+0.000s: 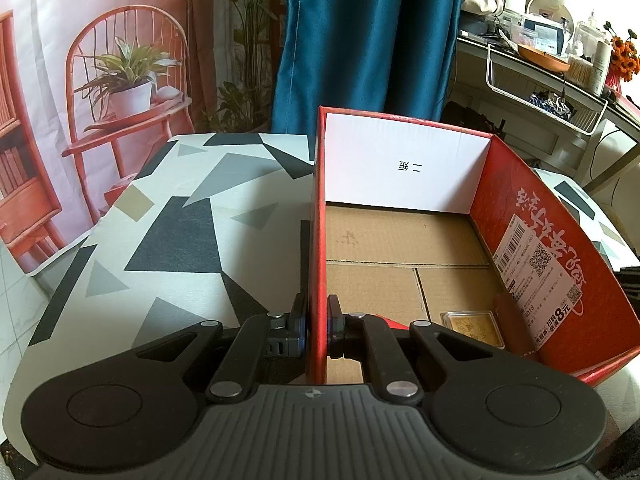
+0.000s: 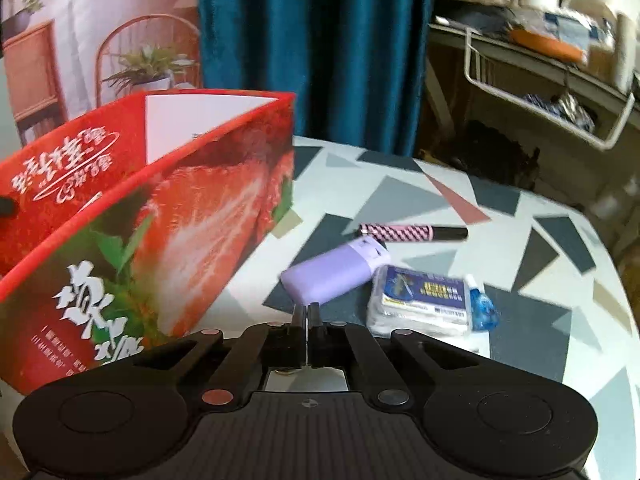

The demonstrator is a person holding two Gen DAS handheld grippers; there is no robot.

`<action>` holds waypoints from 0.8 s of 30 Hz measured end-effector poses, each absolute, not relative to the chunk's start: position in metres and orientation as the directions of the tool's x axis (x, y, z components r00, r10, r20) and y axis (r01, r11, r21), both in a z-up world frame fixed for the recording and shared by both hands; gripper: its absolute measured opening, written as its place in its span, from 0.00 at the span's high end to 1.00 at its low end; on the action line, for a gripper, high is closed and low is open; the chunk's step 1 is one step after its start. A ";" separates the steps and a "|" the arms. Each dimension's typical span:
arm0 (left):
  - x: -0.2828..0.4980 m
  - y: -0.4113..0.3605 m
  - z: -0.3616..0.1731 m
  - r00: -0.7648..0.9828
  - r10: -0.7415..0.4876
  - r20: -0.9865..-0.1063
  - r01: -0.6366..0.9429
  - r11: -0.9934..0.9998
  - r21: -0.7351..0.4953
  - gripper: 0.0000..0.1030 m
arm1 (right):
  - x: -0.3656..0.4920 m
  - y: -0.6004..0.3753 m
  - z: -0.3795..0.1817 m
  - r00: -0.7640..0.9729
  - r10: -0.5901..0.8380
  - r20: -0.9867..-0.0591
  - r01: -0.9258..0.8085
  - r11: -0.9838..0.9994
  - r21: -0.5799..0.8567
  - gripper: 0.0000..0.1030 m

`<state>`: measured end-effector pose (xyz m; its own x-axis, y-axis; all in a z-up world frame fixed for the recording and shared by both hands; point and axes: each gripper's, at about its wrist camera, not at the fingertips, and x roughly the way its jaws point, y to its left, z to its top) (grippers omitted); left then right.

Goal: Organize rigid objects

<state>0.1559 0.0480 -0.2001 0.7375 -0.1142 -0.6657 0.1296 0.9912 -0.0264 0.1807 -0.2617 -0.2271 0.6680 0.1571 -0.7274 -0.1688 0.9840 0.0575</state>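
Patterned desk (image 1: 172, 216): left hand-held gripper (image 1: 318, 320) pinches the red box (image 1: 520, 240) wall; only the right view shows the right hand-held gripper (image 2: 307, 316) pressed together near a purple case (image 2: 334, 272).

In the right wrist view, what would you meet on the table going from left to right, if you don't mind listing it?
Red box → purple case → clear packet with blue label → small blue-capped item.

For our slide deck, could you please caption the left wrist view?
Left gripper shut on the red box wall, steadying it; one gold case lies inside.
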 end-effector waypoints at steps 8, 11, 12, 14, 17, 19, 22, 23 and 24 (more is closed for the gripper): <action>0.156 0.048 -0.200 0.737 -0.114 -0.666 0.130 0.991 -0.026 0.90 | 0.189 -0.263 -0.257 0.614 0.179 -0.769 -0.118 0.984 0.135 0.79; 0.156 0.049 -0.200 0.737 -0.115 -0.666 0.129 0.991 -0.028 0.90 | 0.190 -0.259 -0.258 0.617 0.177 -0.766 -0.119 0.984 0.132 0.78; 0.156 0.049 -0.200 0.737 -0.114 -0.666 0.129 0.991 -0.027 0.90 | 0.190 -0.257 -0.257 0.617 0.176 -0.767 -0.127 0.984 0.123 0.79; 0.156 0.049 -0.201 0.737 -0.114 -0.666 0.129 0.991 -0.027 0.90 | 0.189 -0.253 -0.256 0.615 0.172 -0.770 -0.141 0.984 0.107 0.83; 0.156 0.049 -0.200 0.737 -0.115 -0.666 0.129 0.991 -0.028 0.90 | 0.188 -0.250 -0.253 0.619 0.155 -0.770 -0.147 0.986 0.081 0.96; 0.156 0.049 -0.200 0.737 -0.115 -0.666 0.129 0.991 -0.027 0.90 | 0.186 -0.251 -0.248 0.626 0.166 -0.762 -0.150 0.984 0.091 0.96; 0.156 0.049 -0.200 0.737 -0.114 -0.666 0.129 0.991 -0.028 0.90 | 0.183 -0.251 -0.240 0.641 0.183 -0.746 -0.157 0.982 0.105 0.97; 0.156 0.049 -0.201 0.737 -0.114 -0.666 0.129 0.991 -0.027 0.90 | 0.183 -0.252 -0.237 0.642 0.199 -0.741 -0.163 0.979 0.121 0.97; 0.156 0.049 -0.201 0.737 -0.114 -0.666 0.129 0.991 -0.028 0.90 | 0.183 -0.251 -0.234 0.638 0.218 -0.738 -0.174 0.975 0.138 0.97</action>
